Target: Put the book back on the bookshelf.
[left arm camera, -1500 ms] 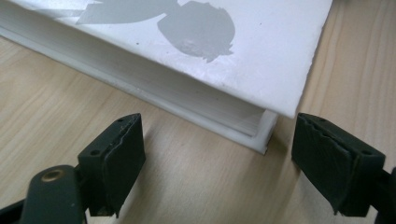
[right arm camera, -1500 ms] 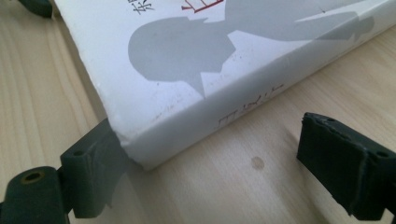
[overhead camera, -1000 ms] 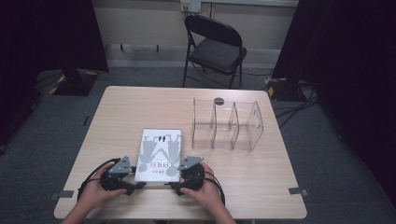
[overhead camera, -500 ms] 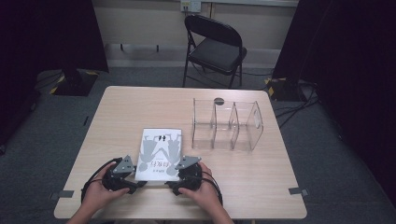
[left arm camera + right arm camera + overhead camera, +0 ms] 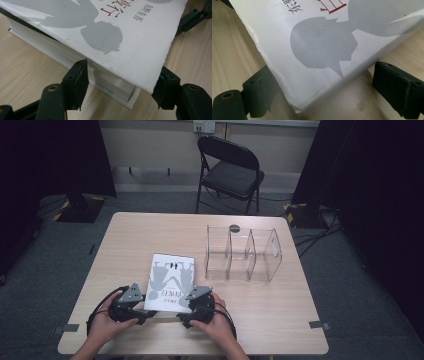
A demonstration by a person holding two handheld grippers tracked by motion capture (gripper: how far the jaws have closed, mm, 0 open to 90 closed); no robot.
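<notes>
At near table edge (image 5: 280, 340), white book (image 5: 172, 281) lay flat; I had left gripper (image 5: 131, 307) and right gripper (image 5: 197, 306) at its near corners, jaws spread, nothing pinched. Risks judged: cover alone lifting, book sliding toward clear divider rack (image 5: 244, 254).

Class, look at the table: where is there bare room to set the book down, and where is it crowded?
Bare wood lies left of the book, along the table's far edge behind the clear divider rack, and at the near right corner. It is crowded at the near edge, where the left gripper and right gripper flank the book's corners.
</notes>
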